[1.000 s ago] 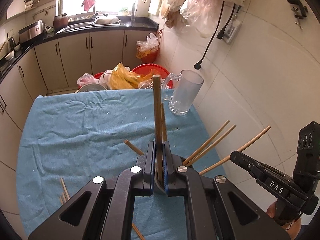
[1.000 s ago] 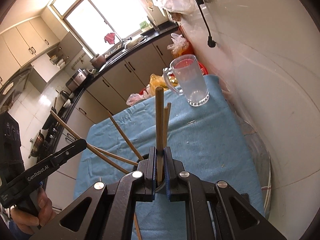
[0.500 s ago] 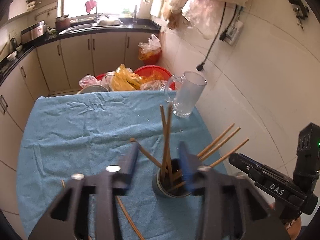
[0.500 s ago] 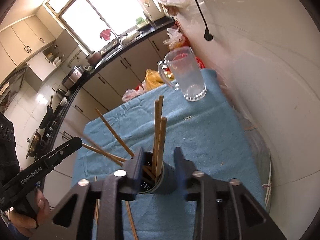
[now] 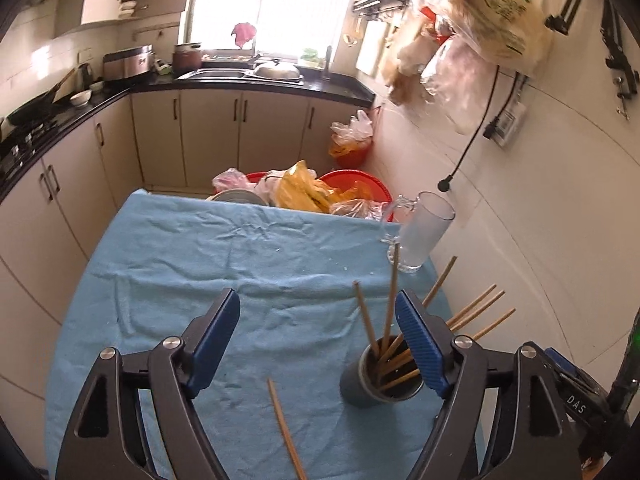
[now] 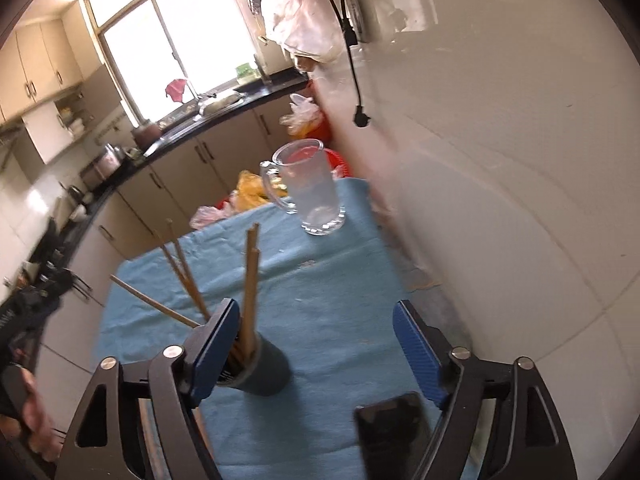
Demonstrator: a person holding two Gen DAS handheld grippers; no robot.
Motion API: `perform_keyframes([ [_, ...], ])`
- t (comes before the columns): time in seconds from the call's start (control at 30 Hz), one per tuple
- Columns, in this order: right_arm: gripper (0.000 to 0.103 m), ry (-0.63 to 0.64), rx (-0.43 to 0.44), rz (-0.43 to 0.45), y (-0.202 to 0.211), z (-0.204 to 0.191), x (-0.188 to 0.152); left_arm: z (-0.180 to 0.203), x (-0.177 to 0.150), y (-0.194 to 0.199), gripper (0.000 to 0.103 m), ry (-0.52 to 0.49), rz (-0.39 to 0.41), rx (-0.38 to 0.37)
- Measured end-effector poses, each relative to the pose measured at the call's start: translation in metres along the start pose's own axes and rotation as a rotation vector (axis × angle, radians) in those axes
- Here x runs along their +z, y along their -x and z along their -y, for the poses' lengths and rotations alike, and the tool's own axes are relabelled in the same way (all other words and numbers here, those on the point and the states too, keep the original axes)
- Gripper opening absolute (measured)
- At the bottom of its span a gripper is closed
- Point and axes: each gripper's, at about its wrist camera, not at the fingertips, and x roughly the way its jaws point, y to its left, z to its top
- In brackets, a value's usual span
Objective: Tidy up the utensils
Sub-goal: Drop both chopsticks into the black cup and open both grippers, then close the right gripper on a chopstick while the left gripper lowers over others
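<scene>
— What sort of place?
— Home kitchen: beige cabinets [image 5: 208,136] under black countertop [image 5: 256,84], sink [image 5: 216,74] below window [image 5: 272,0], wok [image 5: 32,106] on stove.
— Anything more?
— Rice cooker [image 5: 128,60], hanging plastic bags [image 5: 480,28].

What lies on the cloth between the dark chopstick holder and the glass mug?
In the right wrist view only blue cloth with small pale specks lies between the holder and the mug; no utensil lies there.

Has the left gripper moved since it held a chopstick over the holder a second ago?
Yes. The left gripper has opened and swung left: the dark holder, then centered between its fingers, now sits by the right finger, chopsticks inside.
</scene>
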Motion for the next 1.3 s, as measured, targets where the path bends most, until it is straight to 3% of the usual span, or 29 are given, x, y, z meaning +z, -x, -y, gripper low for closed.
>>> perform_keyframes([
  [0.6, 0.096, 0.18, -0.135, 0.021, 0.02, -0.03, -0.044, -0.051, -0.07, 0.013, 0.079, 0.049, -0.078, 0.068],
  [1.03, 0.101, 0.293, -0.17, 0.071, 0.038, -0.058, -0.068, -0.078, -0.109, 0.04, 0.084, 0.03, -0.084, 0.14],
  [1.13, 0.101, 0.297, -0.157, 0.097, 0.047, -0.063, -0.08, -0.093, -0.12, 0.041, 0.084, 0.047, -0.115, 0.17],
  [1.3, 0.097, 0.324, -0.098, 0.031, 0.04, -0.078, -0.096, -0.115, -0.136, 0.045, 0.084, 0.086, -0.14, 0.215],
])
